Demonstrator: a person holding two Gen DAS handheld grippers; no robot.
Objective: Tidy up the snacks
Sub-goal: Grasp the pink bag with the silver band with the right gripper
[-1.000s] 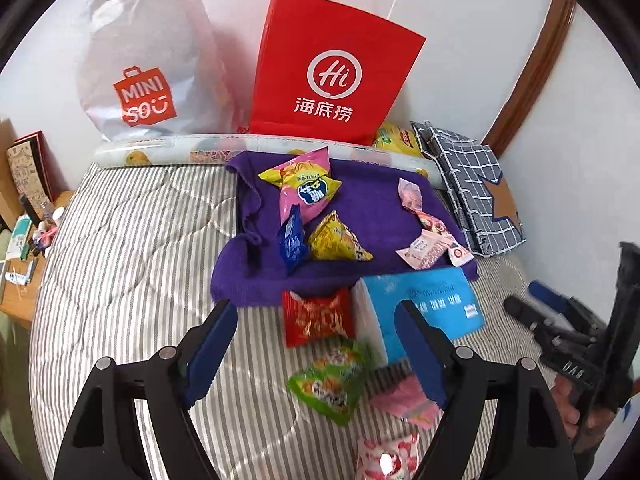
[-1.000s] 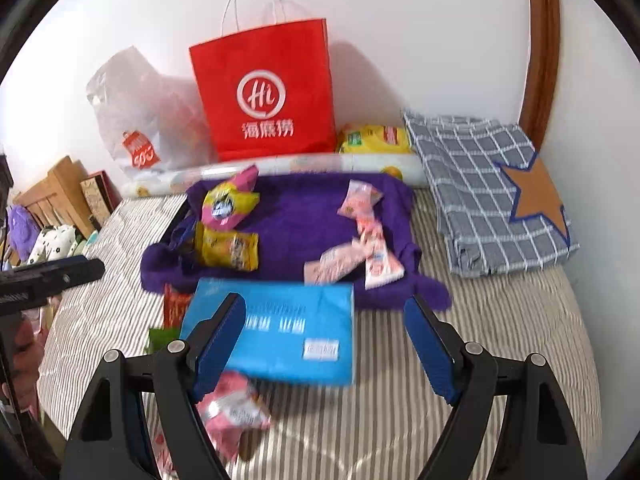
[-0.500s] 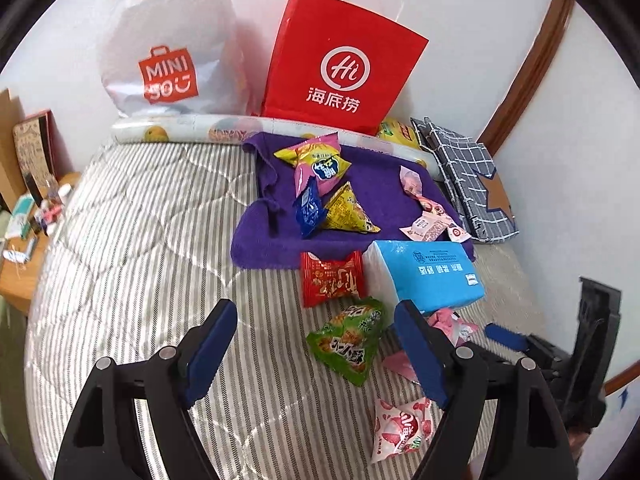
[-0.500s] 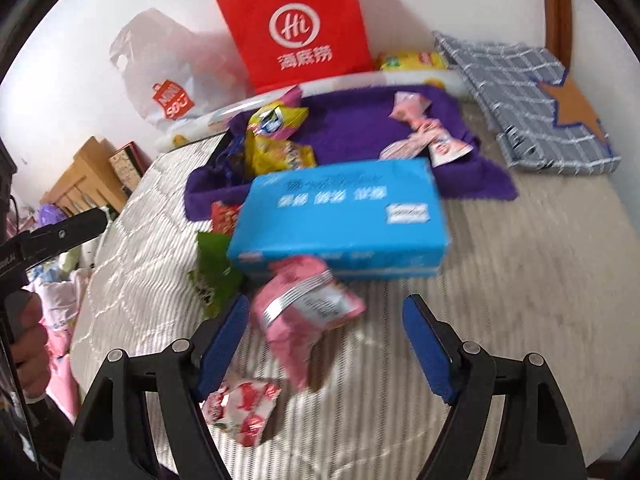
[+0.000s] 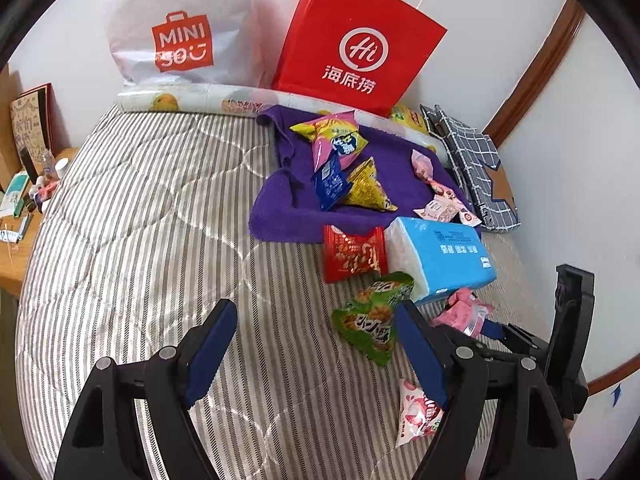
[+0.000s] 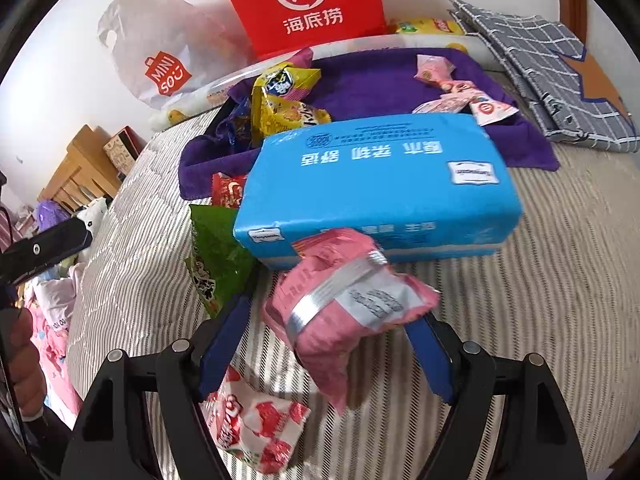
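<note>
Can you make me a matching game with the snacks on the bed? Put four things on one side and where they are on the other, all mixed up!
Things:
1. pink packet
2. red packet
3. green packet
4. blue packet

Places:
A. on the purple towel
B. between the open fingers of the right tool
C. on the bed, touching the towel's near edge
D. on the bed, beside the tissue pack's near corner

Pairs: 1-B, 2-C, 3-D, 4-A
</note>
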